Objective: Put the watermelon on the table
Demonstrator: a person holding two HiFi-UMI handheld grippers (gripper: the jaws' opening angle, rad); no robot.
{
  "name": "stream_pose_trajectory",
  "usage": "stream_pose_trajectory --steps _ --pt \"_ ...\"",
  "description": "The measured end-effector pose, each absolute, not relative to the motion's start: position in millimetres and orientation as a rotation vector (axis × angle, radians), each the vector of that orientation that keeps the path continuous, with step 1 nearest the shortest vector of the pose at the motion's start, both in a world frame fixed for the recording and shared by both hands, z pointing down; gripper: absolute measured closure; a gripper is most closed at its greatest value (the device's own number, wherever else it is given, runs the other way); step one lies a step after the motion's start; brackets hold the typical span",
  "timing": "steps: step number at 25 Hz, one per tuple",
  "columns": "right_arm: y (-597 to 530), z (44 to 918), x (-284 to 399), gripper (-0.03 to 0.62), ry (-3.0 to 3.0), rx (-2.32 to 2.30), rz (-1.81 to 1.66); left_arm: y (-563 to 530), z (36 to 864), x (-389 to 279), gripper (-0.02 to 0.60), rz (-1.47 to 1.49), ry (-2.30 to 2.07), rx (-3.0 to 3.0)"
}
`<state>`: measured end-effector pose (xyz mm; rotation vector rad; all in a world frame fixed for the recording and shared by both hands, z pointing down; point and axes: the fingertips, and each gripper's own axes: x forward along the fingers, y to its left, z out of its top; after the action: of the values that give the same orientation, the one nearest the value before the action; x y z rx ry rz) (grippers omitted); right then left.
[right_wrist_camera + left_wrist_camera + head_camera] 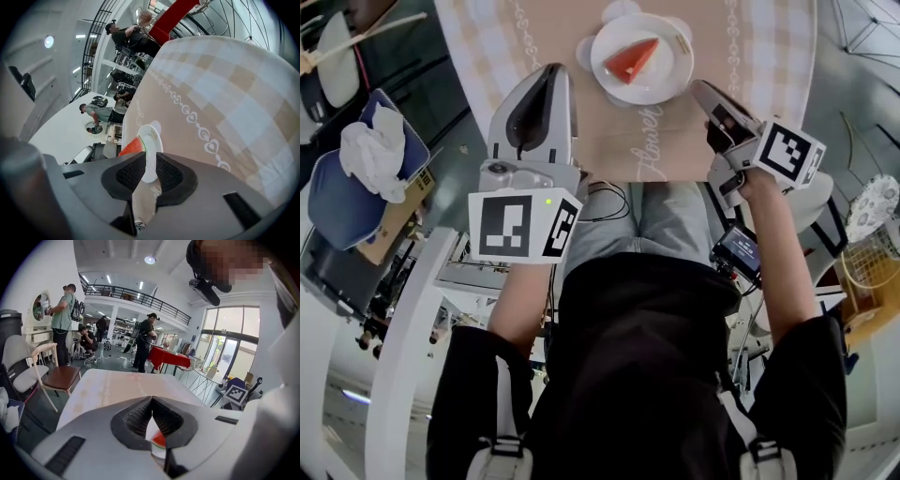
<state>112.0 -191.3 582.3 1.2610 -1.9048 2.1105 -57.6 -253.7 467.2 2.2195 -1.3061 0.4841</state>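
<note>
Watermelon slice (633,61) sat on its plate (661,80) on the surface (619,131); I judged the task done, left gripper (557,69) closed empty, right gripper (699,87) barely parted, empty

Watermelon (631,62) on plate (667,75) on table (609,141), plate between left gripper (553,71) and right gripper (700,88)

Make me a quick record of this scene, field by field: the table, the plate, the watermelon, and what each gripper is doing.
table: round, covered with a checked cloth
plate: white, resting on the table ahead of both grippers
watermelon: one red wedge lying on the plate, not on the cloth
left gripper: jaws together at the tips, holding nothing, short of the plate
right gripper: jaws slightly apart, nothing between them, short of the plate
task status: watermelon not yet picked up
</note>
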Motion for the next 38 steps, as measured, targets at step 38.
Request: stream_pose_trajectory --steps 38 --pt "-143.0 277.9 -33.2 0.568 -2.382 1.373 0.714 -167.7 232.1 -103.4 0.572 0.147 -1.353 2.476"
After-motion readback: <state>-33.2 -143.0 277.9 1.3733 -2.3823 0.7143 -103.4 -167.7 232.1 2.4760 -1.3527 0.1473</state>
